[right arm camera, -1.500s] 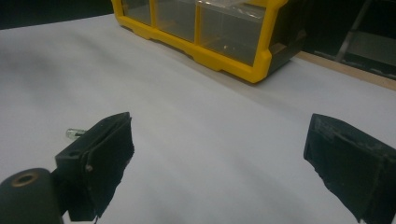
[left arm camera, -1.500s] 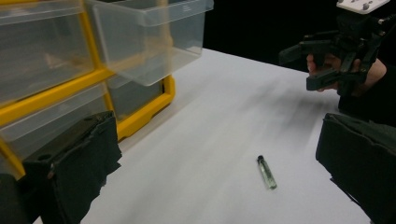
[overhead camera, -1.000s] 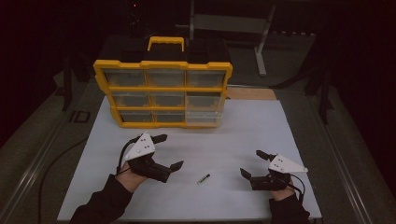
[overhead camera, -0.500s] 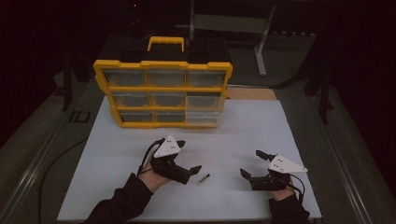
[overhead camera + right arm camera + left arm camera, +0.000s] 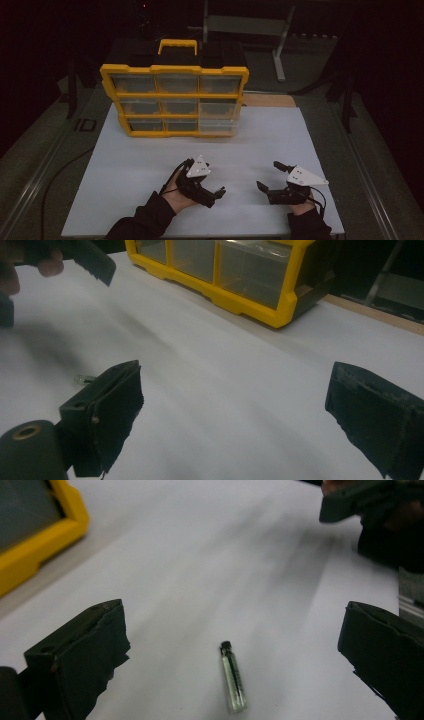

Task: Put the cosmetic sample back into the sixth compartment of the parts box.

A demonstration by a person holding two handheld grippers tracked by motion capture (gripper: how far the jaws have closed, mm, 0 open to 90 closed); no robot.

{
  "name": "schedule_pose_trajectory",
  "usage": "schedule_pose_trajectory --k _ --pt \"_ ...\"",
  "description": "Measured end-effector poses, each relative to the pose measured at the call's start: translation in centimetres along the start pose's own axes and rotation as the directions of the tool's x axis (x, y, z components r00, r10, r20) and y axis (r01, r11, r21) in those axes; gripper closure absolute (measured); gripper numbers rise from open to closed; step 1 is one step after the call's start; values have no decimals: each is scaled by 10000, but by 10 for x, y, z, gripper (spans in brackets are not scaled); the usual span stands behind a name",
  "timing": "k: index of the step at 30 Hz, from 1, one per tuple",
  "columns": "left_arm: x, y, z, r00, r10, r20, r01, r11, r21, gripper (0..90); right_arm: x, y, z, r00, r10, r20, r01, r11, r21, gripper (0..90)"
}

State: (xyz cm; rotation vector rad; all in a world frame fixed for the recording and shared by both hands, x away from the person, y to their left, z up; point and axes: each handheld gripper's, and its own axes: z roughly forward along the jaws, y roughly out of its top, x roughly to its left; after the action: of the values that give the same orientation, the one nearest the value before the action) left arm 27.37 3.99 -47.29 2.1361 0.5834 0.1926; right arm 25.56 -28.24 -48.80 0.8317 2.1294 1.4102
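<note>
A small clear glass vial [image 5: 233, 677] with a dark cap lies flat on the white mat [image 5: 125, 170]. My left gripper [image 5: 210, 181] hovers low over it, jaws open on either side of the vial in the left gripper view [image 5: 235, 625], not touching it. My right gripper [image 5: 268, 175] rests open near the mat's front right, with nothing between its jaws [image 5: 236, 375]. In the right gripper view the vial [image 5: 81, 379] peeks out beside the left jaw, and the left gripper [image 5: 90, 257] shows at the top left.
A yellow organizer case [image 5: 174, 100] with clear drawers and a handle stands at the back of the mat. It is also seen in the gripper views [image 5: 40, 535] [image 5: 225, 270]. Dark floor and a metal stand [image 5: 280, 30] surround the table.
My left gripper has slid to the right across the mat and now straddles the vial. The right gripper has stayed put, still open.
</note>
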Motion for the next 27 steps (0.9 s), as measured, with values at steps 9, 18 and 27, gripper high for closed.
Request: schedule_pose_trajectory --k 9,18,27 --pt "-2 -7 13 10000 8 -31 -5 9966 819 56 0 0 0 10000 -6 -12 6 10000 15 83" --pt "-1 -13 20 9991 -18 423 -41 9900 1408 349 0 -1 1 10000 -32 -27 32 10000 32 83" --pt "-3 -13 28 9994 -210 292 135 9716 2362 515 1 0 1 10000 -53 -14 53 10000 58 83"
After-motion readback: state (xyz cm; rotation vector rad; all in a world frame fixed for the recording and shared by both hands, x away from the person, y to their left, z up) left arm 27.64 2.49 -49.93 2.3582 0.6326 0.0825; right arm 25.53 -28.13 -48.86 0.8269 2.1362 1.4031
